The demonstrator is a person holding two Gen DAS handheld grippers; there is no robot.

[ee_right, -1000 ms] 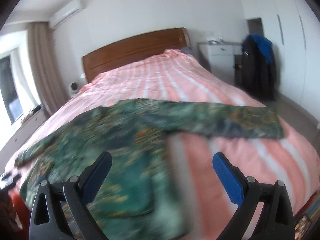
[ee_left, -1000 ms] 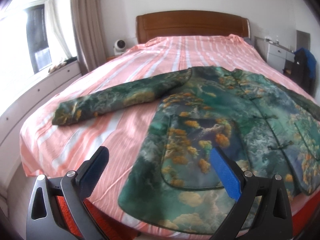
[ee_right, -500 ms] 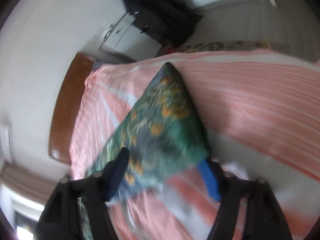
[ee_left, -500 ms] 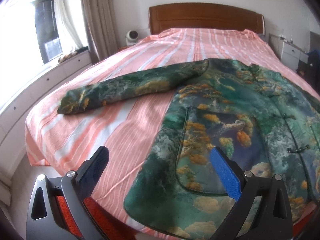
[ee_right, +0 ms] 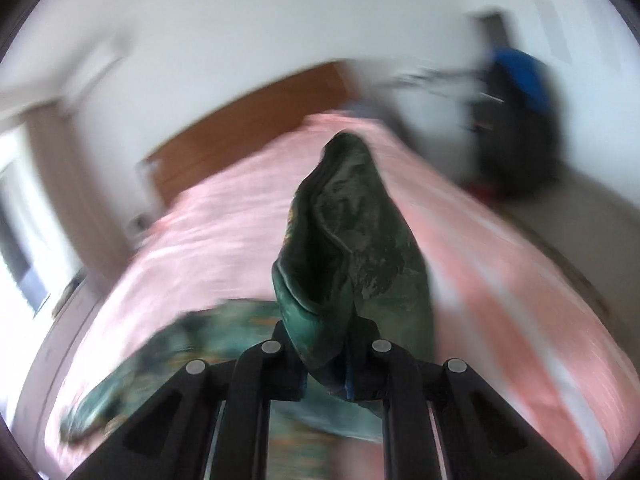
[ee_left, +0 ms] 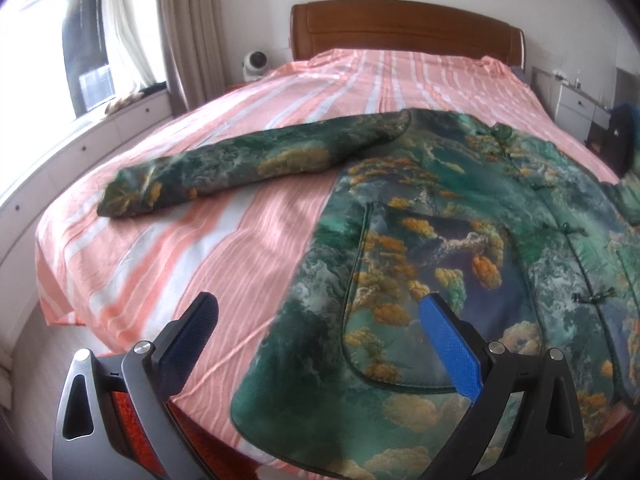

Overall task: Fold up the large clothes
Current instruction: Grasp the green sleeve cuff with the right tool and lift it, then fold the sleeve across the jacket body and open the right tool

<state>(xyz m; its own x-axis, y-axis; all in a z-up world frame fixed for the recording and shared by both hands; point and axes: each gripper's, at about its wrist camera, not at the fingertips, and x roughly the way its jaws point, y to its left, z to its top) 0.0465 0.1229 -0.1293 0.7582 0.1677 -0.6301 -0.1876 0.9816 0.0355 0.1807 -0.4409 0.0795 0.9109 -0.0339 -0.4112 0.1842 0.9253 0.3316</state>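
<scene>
While the green patterned jacket [ee_left: 460, 240] lies spread face up on the bed [ee_left: 248, 248] with its pink striped sheet, one sleeve [ee_left: 248, 168] stretches out toward the window side. Above its lower hem the left tool [ee_left: 320, 320] hangs with jaws wide, gripping nothing. Meanwhile the right tool [ee_right: 326, 344] is clamped on the other sleeve [ee_right: 352, 232] (that view is blurred), lifting it off the bed.

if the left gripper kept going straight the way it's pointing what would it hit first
Most likely the left gripper, jaws open and empty, would meet the green and gold printed padded jacket near its side edge, or the pink and white striped bedsheet right beside it; depth is unclear in this fisheye view.
</scene>
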